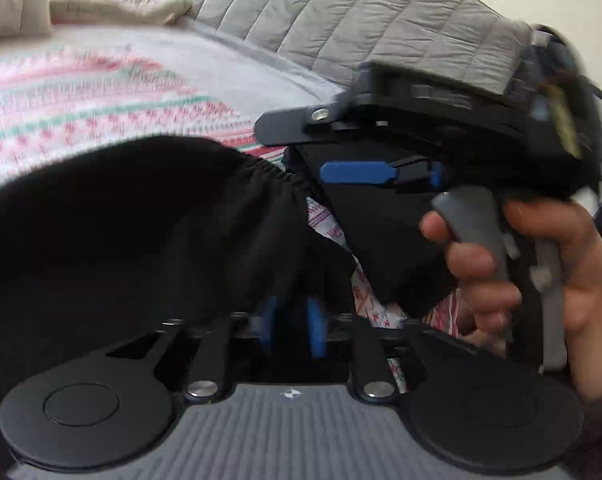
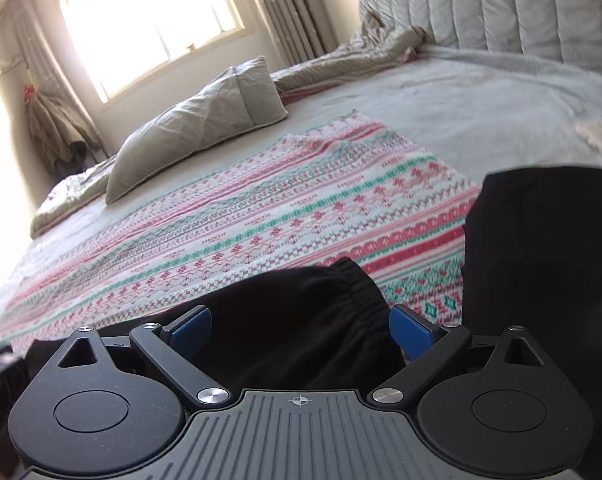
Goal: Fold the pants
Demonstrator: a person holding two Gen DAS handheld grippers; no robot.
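Observation:
Black pants (image 1: 141,220) with a gathered elastic waistband lie bunched on a patterned blanket (image 1: 81,100). In the left wrist view my left gripper (image 1: 293,320) has its blue pads close together, pinching the black fabric. The right gripper (image 1: 381,172) shows at right, held by a hand (image 1: 541,260). In the right wrist view my right gripper (image 2: 301,328) is open, its blue pads (image 2: 409,330) wide apart on both sides of the pants' waistband (image 2: 357,292). More black fabric (image 2: 541,260) hangs at right.
The patterned blanket (image 2: 261,208) covers a grey bed sheet (image 2: 461,96). A grey pillow (image 2: 205,120) lies at the back left, a quilted headboard (image 2: 501,4) at the back right. A bright window (image 2: 149,16) and curtains stand behind.

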